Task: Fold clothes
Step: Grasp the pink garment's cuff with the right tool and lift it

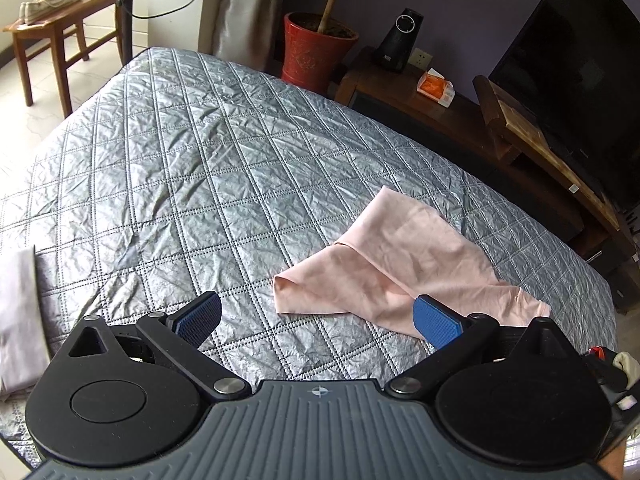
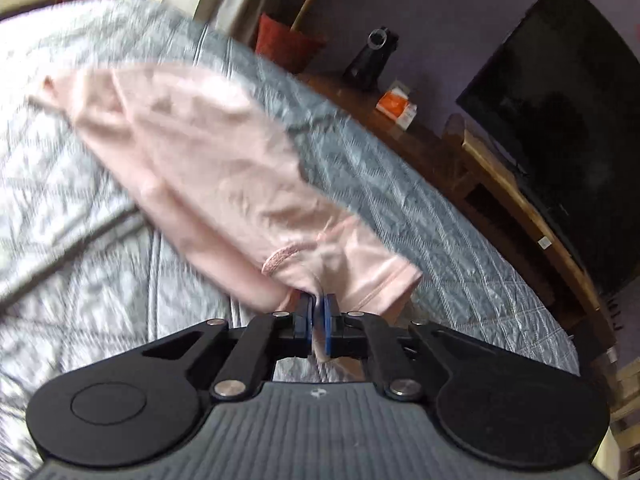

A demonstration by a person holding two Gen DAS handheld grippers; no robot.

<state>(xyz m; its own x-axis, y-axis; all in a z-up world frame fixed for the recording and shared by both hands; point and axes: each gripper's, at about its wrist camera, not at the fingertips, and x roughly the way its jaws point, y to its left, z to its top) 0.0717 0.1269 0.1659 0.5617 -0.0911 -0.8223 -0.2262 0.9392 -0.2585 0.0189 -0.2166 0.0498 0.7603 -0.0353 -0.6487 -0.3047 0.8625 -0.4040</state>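
The right tool (image 2: 319,318) is clenched on the near edge of the pink garment (image 2: 208,160) lying ahead of it on the bed (image 2: 420,208), while the left tool (image 1: 318,316) stands released above the cover, so the thin pinch may slip if pulled sharply.

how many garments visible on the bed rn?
2. The pink garment lies crumpled on the quilt, its near end pinched by the right gripper. A pale folded piece sits at the quilt's left edge, mostly cropped; others may be out of frame.
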